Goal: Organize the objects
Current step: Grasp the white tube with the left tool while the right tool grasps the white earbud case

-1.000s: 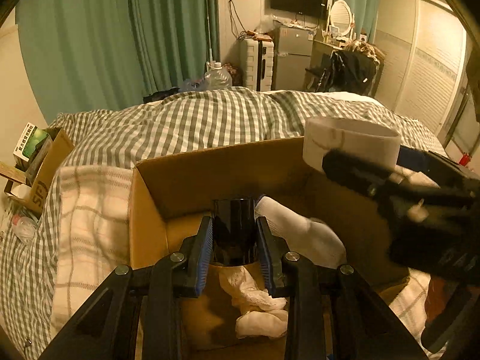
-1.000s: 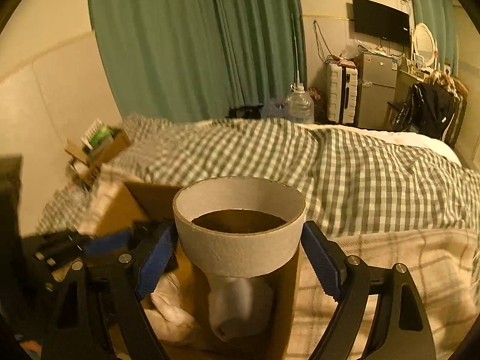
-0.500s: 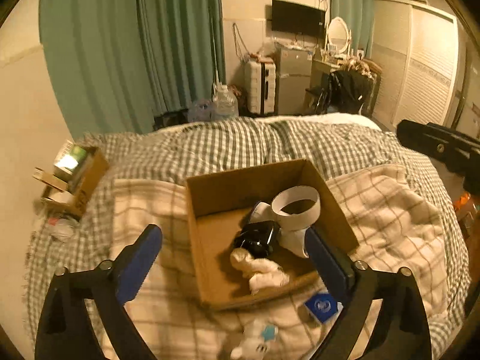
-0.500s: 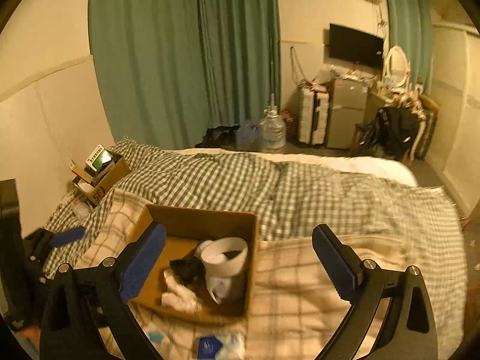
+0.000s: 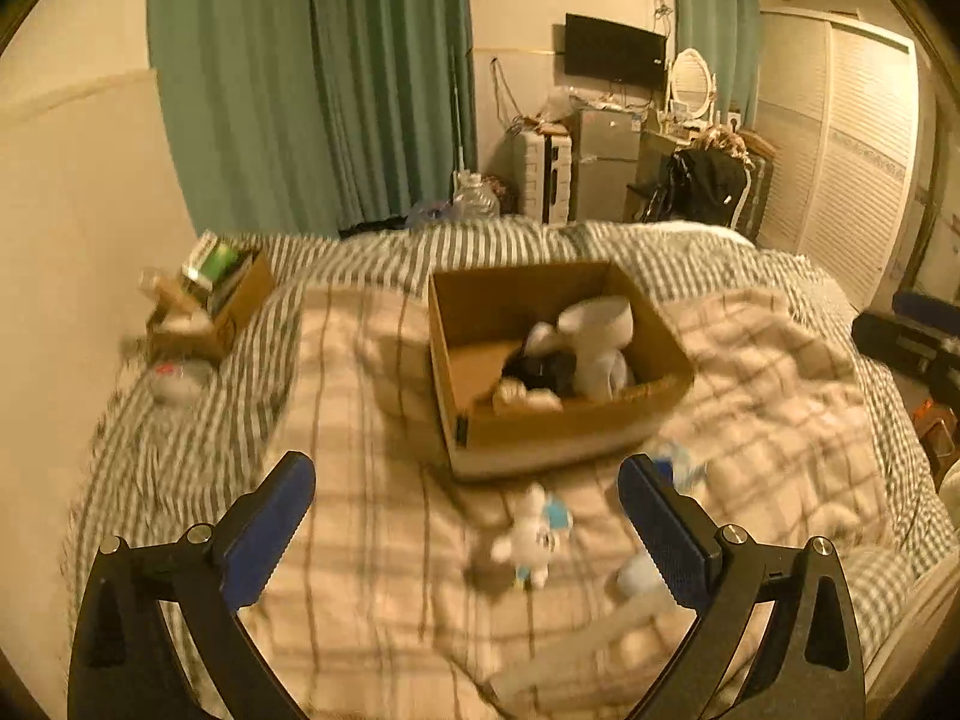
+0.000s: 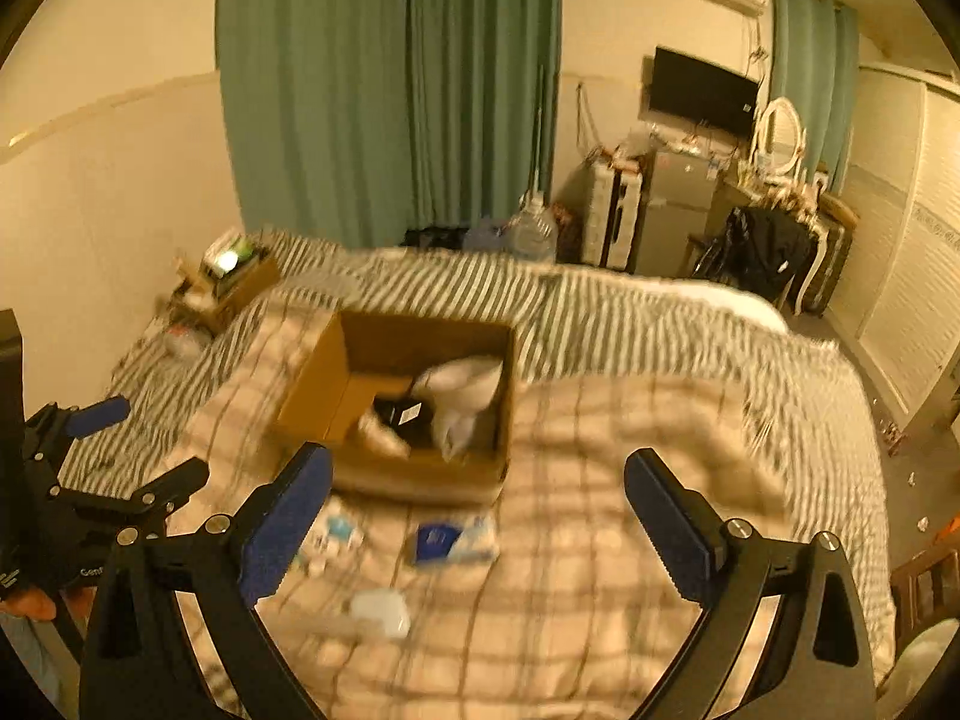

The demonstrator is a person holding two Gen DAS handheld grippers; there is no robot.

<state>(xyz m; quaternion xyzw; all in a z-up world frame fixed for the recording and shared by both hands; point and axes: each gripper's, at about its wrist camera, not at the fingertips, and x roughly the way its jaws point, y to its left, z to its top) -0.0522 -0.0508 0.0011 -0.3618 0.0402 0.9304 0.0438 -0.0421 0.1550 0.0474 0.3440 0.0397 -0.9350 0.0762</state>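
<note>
A cardboard box [image 5: 558,426] [image 6: 312,396] sits on the plaid blanket and holds a white tape ring [image 5: 597,315], a black object [image 5: 540,369] and white cloth items [image 6: 462,384]. On the blanket in front lie a small white toy [image 5: 531,534], a blue packet [image 6: 450,537] and a white case [image 6: 381,609]. My left gripper [image 5: 467,531] is open and empty, held back above the blanket. My right gripper [image 6: 477,516] is open and empty, also back from the box. The left gripper also shows at the left edge of the right wrist view [image 6: 90,462].
A small cardboard box of items [image 5: 210,300] stands at the bed's far left by the wall. Green curtains [image 5: 312,84], a water jug [image 5: 474,198], a fridge [image 5: 603,171] and wardrobe doors [image 5: 840,156] lie beyond the bed. The bed's right edge [image 6: 864,480] drops to the floor.
Both grippers let go of their objects in the box, opened wide, and pulled up and back. The tape ring and black object now lie in the box.
</note>
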